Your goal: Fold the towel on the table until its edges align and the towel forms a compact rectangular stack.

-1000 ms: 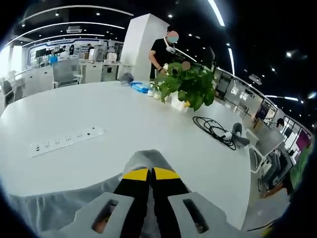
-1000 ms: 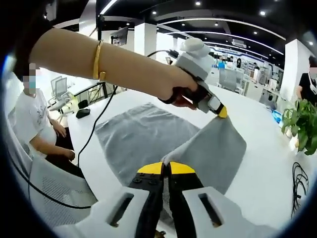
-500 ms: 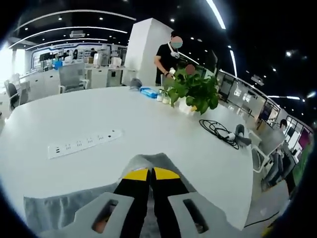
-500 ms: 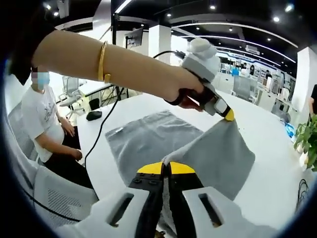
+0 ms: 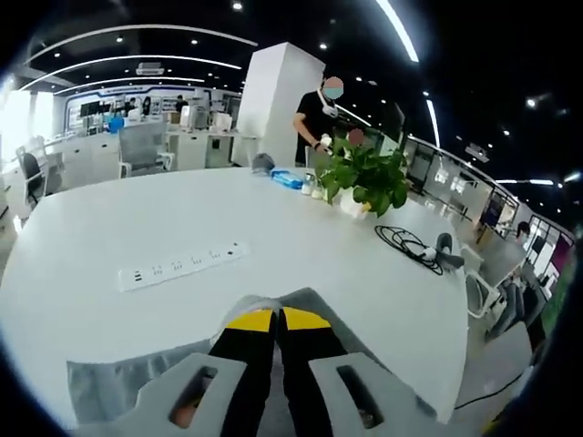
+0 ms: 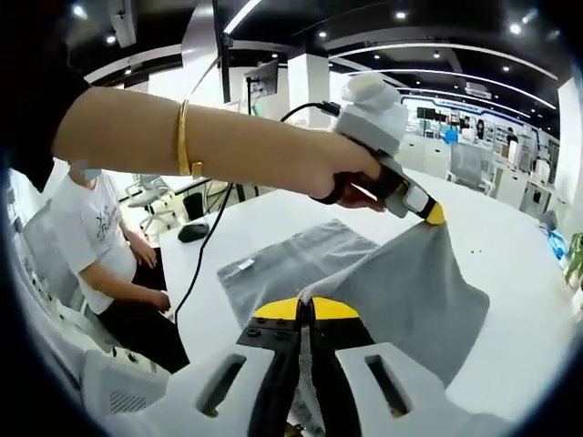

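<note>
While both grippers, left gripper (image 6: pixel 435 214) and right gripper (image 6: pixel 304 308), pinch raised corners of the grey terry towel (image 6: pixel 301 259), its flat half lies ahead on the white table (image 6: pixel 510 246), so the fold carries forward.

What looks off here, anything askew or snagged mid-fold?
Nothing stands out. Both grippers, left and right, are shut on corners of the grey towel, lifting one half above the half lying flat on the white table. No snag shows.

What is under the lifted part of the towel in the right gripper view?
Under the raised half of the towel lies its flat half on the white table. How far that layer reaches beneath is covered by the cloth hanging from both hand-held grippers.
</note>
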`<state>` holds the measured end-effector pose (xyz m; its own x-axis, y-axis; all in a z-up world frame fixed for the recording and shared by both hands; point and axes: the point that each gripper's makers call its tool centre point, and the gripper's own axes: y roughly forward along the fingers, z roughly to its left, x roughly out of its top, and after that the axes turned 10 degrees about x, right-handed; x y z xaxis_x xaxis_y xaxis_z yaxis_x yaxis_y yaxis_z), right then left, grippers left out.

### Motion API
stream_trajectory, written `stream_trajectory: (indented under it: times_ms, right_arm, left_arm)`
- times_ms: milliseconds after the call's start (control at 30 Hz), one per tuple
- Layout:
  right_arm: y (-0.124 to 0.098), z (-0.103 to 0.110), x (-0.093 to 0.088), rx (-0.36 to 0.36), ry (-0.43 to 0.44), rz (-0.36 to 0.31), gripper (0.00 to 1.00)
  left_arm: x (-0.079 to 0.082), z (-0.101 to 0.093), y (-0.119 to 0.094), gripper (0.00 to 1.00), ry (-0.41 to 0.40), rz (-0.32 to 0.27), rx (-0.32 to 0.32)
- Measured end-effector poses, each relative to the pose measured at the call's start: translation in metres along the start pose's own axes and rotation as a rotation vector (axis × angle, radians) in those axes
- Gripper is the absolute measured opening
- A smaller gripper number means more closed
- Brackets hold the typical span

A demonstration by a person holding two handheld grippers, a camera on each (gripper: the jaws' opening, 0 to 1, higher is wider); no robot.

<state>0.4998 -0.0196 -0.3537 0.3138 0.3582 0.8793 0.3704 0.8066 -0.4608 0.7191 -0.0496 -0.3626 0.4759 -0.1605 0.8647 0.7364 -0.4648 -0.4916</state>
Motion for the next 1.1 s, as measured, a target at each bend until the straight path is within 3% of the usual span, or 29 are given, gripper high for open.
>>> stream_trajectory:
  times_ms: [433, 667, 1100]
  right_arm:
    - [0.033, 0.024, 0.019, 0.084, -0.012, -0.014, 0.0]
    - [0.051, 0.036, 0.028, 0.125, -0.017, -0.023, 0.0]
    - [0.082, 0.05, 0.048, 0.176, -0.03, -0.043, 0.0]
  left_arm:
    - [-0.01, 0.034, -0.025, 0.01, -0.002, 0.004, 0.038]
    - [-0.015, 0.048, -0.04, 0.01, 0.047, 0.005, 0.055]
    - [-0.008, 0.086, -0.059, 0.01, 0.076, -0.021, 0.092]
